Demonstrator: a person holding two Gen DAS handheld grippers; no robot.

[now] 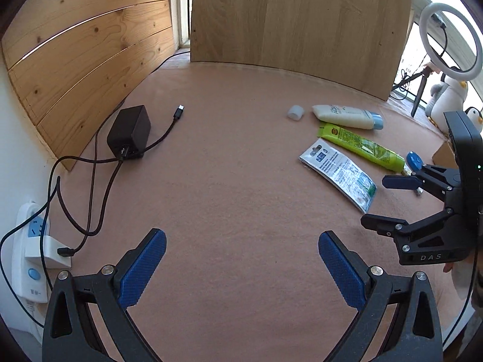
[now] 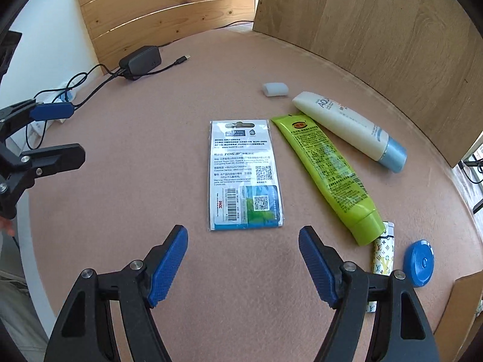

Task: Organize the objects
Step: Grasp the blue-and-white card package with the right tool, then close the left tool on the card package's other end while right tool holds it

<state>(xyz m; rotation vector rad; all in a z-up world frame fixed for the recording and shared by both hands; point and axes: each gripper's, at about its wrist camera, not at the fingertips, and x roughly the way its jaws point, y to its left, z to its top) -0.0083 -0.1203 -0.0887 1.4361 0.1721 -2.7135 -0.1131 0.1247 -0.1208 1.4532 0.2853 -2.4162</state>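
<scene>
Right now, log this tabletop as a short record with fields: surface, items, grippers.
surface: pinkish felt mat
centre: flat printed packet
right of packet: green tube beside white tube with blue cap
near edge: patterned lighter, blue round case
far: translucent cap, black charger with cables
left gripper: jaws open, nothing between
right gripper: jaws open, nothing between

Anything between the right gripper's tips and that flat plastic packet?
Nothing: bare pink felt separates the right gripper from the packet, shown in the right wrist view.
</scene>
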